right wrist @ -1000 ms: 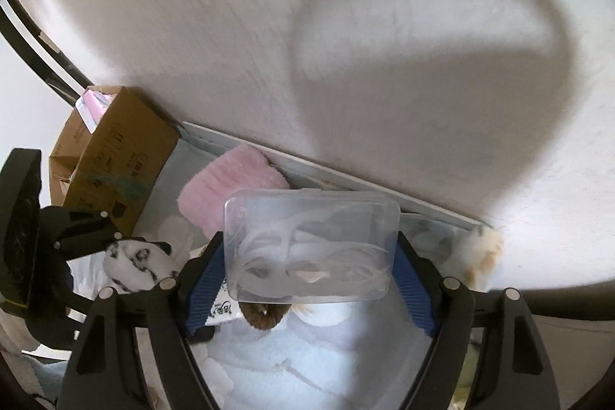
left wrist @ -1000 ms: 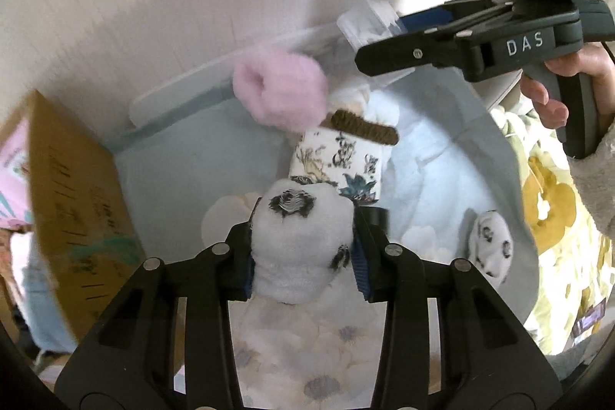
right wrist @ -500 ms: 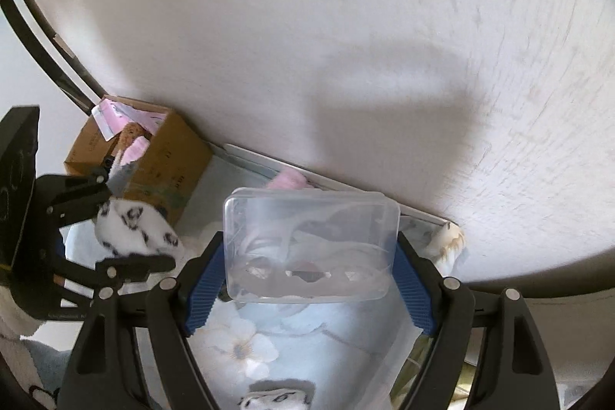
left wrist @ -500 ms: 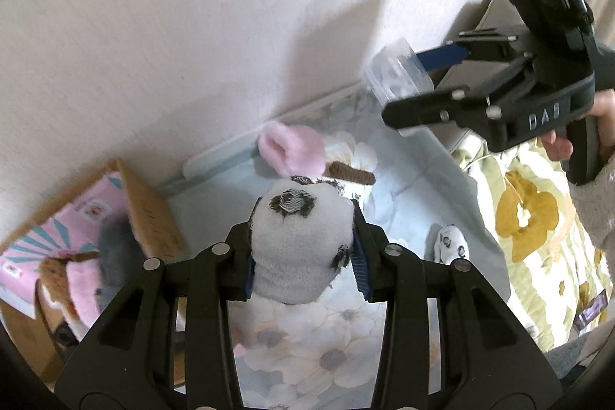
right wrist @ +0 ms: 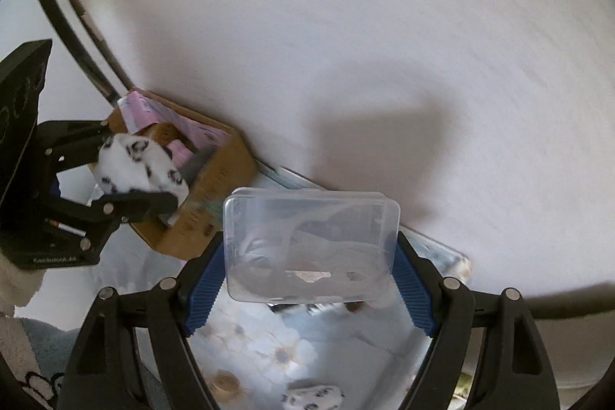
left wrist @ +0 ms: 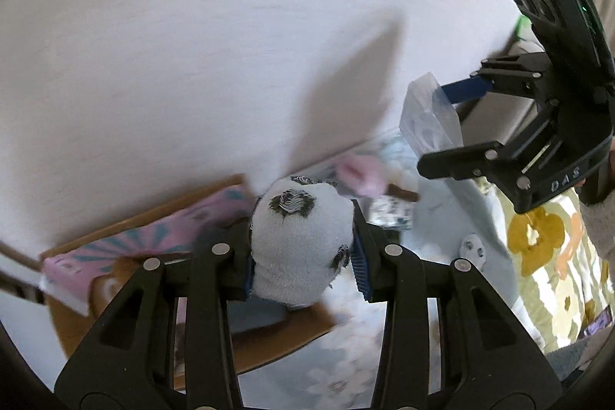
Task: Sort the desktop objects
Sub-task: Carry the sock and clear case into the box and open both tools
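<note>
My left gripper (left wrist: 303, 256) is shut on a white sock with black spots (left wrist: 300, 244) and holds it in the air over a cardboard box (left wrist: 269, 333) by the wall. The same sock (right wrist: 138, 171) and box (right wrist: 215, 195) show in the right wrist view. My right gripper (right wrist: 307, 279) is shut on a clear plastic box (right wrist: 311, 244), held high above the floral cloth; it shows at the right of the left wrist view (left wrist: 430, 129). A second spotted sock (left wrist: 472, 248) lies on the cloth (left wrist: 453, 218).
The cardboard box holds a pink packet (left wrist: 153, 237) and other soft items. A pink fluffy item (left wrist: 361, 171), a brown hair tie (left wrist: 403, 195) and a patterned sock (left wrist: 388, 214) lie near the white wall (left wrist: 230, 45). A yellow floral blanket (left wrist: 546, 256) is at the right.
Both grippers have risen further from the cloth. My left gripper has swung left with the sock until it is over the cardboard box. The right still holds the clear box.
</note>
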The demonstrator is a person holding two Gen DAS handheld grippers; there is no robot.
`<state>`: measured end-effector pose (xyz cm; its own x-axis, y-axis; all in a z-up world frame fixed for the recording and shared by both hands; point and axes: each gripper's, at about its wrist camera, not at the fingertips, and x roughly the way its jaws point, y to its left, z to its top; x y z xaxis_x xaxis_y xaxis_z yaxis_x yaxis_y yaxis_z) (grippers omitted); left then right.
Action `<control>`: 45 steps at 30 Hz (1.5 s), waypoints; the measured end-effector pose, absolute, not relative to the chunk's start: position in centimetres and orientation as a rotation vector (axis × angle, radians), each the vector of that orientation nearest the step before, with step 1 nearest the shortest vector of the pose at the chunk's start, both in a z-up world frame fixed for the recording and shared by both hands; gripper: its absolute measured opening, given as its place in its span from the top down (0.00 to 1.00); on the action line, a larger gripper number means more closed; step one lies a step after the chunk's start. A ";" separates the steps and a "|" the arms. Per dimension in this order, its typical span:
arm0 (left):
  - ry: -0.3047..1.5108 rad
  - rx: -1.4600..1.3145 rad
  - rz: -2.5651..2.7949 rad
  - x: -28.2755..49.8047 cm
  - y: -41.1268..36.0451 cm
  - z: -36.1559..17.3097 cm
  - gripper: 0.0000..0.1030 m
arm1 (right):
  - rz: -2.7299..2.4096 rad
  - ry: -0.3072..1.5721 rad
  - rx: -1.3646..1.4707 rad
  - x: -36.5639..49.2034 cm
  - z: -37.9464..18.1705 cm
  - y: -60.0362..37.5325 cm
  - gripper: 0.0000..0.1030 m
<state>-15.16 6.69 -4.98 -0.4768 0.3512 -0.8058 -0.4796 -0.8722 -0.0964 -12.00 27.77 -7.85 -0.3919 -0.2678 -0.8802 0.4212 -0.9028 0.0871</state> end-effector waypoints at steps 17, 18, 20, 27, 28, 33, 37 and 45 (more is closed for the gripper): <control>0.122 -1.378 2.504 -15.8 -9.8 -6.4 0.66 | -2.089 0.374 1.384 -14.4 -10.3 9.5 0.25; 0.113 -1.392 2.501 -15.9 -10.4 -7.0 0.66 | -2.078 0.380 1.387 -14.5 -10.7 8.6 0.25; 0.100 -1.418 2.498 -16.1 -11.5 -8.0 0.66 | -2.053 0.394 1.398 -14.6 -11.7 7.0 0.25; 0.070 -1.480 2.476 -15.5 -14.0 -11.3 0.66 | -1.988 0.390 1.466 -14.8 -15.5 4.3 0.25; 0.069 -1.483 2.474 -15.6 -14.2 -11.4 0.66 | -1.986 0.397 1.472 -14.8 -15.6 3.9 0.25; 0.059 -1.493 2.472 -15.8 -14.8 -12.0 0.66 | -1.985 0.403 1.490 -15.3 -16.3 3.0 0.24; 0.079 -1.503 2.470 -16.2 -14.9 -12.5 0.66 | -1.984 0.404 1.499 -15.6 -16.7 2.2 0.24; 0.116 -1.554 2.543 -16.2 -15.6 -13.6 0.00 | -2.001 0.369 1.509 -15.0 -17.4 2.2 0.16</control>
